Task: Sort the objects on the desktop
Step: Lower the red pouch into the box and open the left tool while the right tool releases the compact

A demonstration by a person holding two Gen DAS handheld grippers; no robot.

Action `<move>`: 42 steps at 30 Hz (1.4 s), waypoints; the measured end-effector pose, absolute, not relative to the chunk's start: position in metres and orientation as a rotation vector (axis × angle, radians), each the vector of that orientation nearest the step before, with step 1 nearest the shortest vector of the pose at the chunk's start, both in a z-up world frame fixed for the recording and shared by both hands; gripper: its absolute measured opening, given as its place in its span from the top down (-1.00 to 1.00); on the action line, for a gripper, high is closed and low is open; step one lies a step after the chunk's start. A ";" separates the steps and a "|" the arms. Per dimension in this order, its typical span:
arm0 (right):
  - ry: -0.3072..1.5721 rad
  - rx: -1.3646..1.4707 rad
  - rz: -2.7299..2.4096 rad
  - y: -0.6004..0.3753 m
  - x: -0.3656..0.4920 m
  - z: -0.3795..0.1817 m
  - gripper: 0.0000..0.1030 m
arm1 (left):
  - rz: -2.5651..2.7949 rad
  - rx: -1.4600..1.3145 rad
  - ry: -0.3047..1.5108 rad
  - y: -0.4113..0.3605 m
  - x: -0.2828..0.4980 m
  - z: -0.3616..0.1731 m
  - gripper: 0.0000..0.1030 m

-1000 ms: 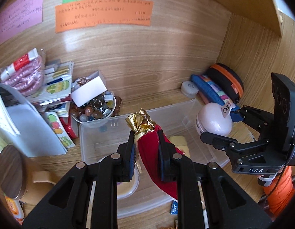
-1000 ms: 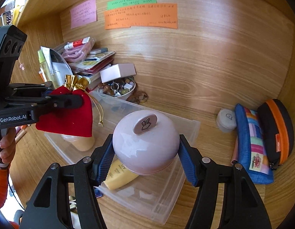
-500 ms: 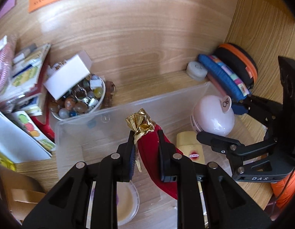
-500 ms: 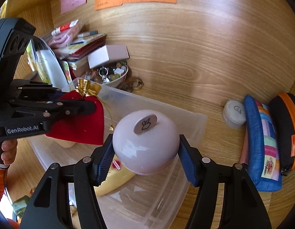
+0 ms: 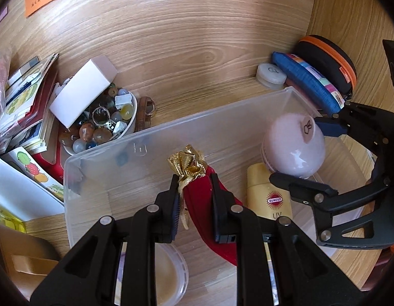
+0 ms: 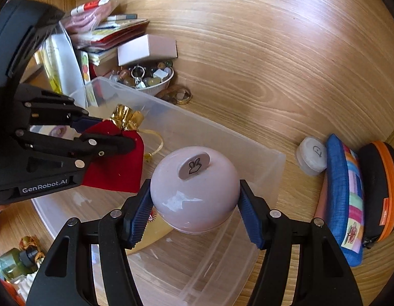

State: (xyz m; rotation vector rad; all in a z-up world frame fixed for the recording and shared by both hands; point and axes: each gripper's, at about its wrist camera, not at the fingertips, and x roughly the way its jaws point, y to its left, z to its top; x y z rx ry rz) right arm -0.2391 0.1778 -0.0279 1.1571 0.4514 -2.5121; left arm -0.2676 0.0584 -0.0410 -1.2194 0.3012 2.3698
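Observation:
My left gripper (image 5: 194,181) is shut on a red velvet pouch (image 5: 199,204) with a gold top, held inside the clear plastic bin (image 5: 156,137). It also shows in the right wrist view (image 6: 115,163). My right gripper (image 6: 194,199) is shut on a round pale pink case (image 6: 194,191) with a rabbit tab, low over the bin's right part (image 6: 260,158). The pink case shows in the left wrist view (image 5: 293,145). A yellow Suncut UV tube (image 5: 268,193) and a round cream-lidded container (image 5: 168,275) lie in the bin.
A bowl of beads and rings (image 5: 105,122) with a white box (image 5: 82,91) on it stands behind the bin at left, beside stacked booklets (image 5: 26,102). A small white jar (image 6: 311,158), a blue striped pouch (image 6: 347,199) and a black-orange case (image 6: 383,188) lie at right.
Both grippers have moved down and forward into the bin, still holding the pouch and the pink case. The wall notes have slid up out of view.

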 end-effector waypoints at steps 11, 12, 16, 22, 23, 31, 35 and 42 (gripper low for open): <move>0.586 1.183 -2.518 0.164 -0.235 -0.034 -0.20 | 2.401 -1.196 0.351 0.060 -0.265 -0.040 0.36; 0.588 1.187 -2.520 0.163 -0.235 -0.034 -0.20 | 2.405 -1.188 0.350 0.060 -0.265 -0.040 0.28; 0.587 1.188 -2.523 0.163 -0.234 -0.034 -0.19 | 2.420 -1.161 0.345 0.057 -0.261 -0.036 0.12; 0.591 1.141 -2.565 0.167 -0.227 -0.021 -0.26 | 2.422 -1.140 0.292 0.054 -0.262 -0.032 -0.18; 0.595 1.114 -2.582 0.168 -0.223 -0.015 -0.33 | 2.423 -1.145 0.290 0.054 -0.262 -0.032 -0.19; 0.599 1.052 -2.638 0.178 -0.207 0.003 -0.44 | 2.451 -1.148 0.313 0.056 -0.257 -0.026 -0.34; 0.556 1.054 -2.655 0.188 -0.202 0.005 -0.44 | 2.481 -1.113 0.325 0.055 -0.247 -0.013 -0.40; 0.461 1.035 -2.679 0.201 -0.182 0.013 -0.53 | 2.530 -1.086 0.319 0.048 -0.225 0.011 -0.71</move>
